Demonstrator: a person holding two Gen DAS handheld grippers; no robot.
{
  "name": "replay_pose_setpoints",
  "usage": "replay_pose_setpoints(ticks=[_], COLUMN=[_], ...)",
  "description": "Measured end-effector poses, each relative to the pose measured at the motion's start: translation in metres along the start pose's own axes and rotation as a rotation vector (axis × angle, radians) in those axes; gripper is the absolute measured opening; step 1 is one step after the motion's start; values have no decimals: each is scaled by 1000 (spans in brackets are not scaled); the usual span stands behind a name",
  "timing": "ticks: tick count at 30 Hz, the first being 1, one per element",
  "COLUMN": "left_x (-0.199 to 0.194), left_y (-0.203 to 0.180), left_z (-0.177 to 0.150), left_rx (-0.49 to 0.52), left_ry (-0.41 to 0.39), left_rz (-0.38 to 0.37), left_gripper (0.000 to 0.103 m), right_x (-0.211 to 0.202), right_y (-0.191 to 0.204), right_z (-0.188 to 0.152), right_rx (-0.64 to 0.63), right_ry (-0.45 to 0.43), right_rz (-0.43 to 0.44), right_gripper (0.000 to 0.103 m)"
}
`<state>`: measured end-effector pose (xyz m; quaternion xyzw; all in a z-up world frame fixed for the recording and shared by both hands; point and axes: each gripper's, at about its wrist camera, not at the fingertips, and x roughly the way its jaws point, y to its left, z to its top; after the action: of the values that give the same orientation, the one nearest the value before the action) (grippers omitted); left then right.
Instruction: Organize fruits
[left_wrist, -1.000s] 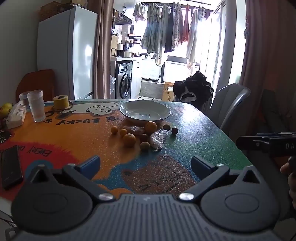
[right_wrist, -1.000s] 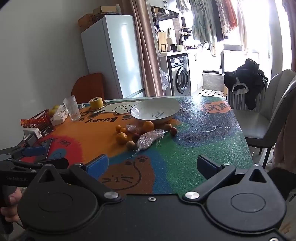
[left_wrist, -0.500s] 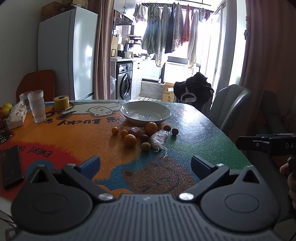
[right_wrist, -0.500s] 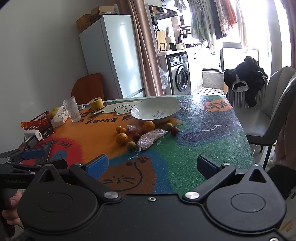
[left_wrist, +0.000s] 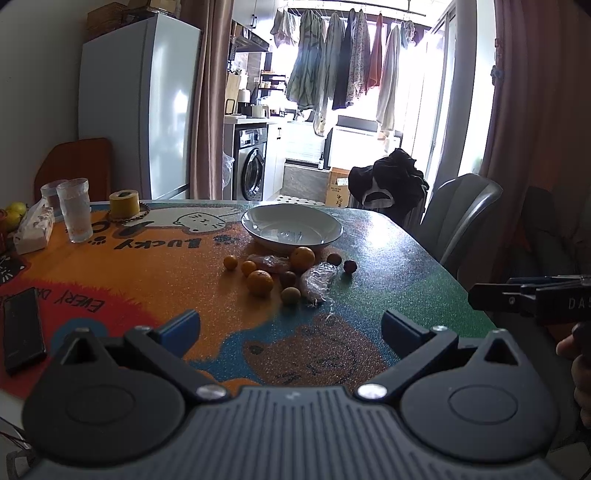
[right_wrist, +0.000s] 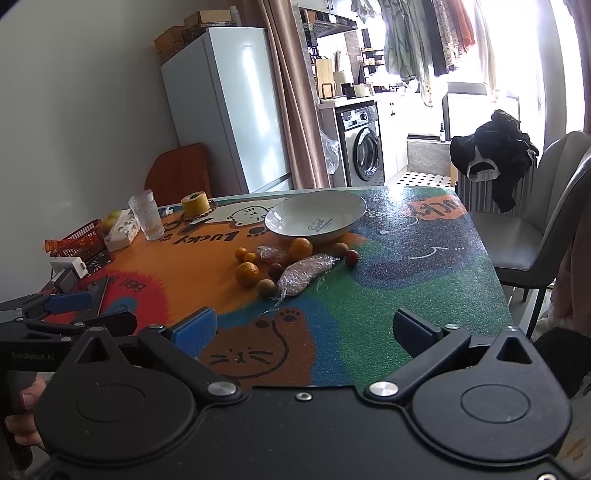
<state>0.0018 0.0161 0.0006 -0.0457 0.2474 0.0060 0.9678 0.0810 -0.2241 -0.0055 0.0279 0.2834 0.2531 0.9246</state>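
Left wrist view: left gripper (left_wrist: 290, 328) spread wide above the near table edge, holding nothing, well short of the fruit. Right gripper (left_wrist: 532, 301) cut off at the right border; opening impossible to tell from this side. White bowl (left_wrist: 291, 225) on the patterned table mat (left_wrist: 147, 273), with nothing in it but a printed mark. Just in front of it, a loose cluster: four oranges, the nearest (left_wrist: 260, 283) largest, then four small brownish or reddish round fruits, kind hard to make out, and two cling-wrapped items (left_wrist: 317, 281), contents blurred. Two glasses (left_wrist: 75, 214) at the left, one half hidden behind the other. Phone (left_wrist: 22, 328) lying flat near the left edge.

Right wrist view: right gripper (right_wrist: 306, 332) likewise wide open and gripping nothing, over the near mat. Same fruit cluster (right_wrist: 291, 267) beside the bowl (right_wrist: 316, 218), touching its rim at the back. Left gripper (right_wrist: 74, 310) partly cut off at the left. One glass (right_wrist: 146, 214) visible here. Red basket (right_wrist: 83, 236) partly hidden, contents unclear.
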Motion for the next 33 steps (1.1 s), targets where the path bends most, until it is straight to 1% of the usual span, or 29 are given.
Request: replay_pose_setpoints(ticks=[8, 33], left_x=[0, -4], left_y=[-2, 5], left_z=[-2, 0], left_rx=[0, -18], left_ry=[0, -10], left_rz=[-11, -9], left_gripper=[103, 103], right_x=[0, -4], right_y=[1, 5], right_z=[0, 5], right_rx=[1, -17], right_ry=[5, -1], right_rz=[-12, -21], right_gripper=[103, 103])
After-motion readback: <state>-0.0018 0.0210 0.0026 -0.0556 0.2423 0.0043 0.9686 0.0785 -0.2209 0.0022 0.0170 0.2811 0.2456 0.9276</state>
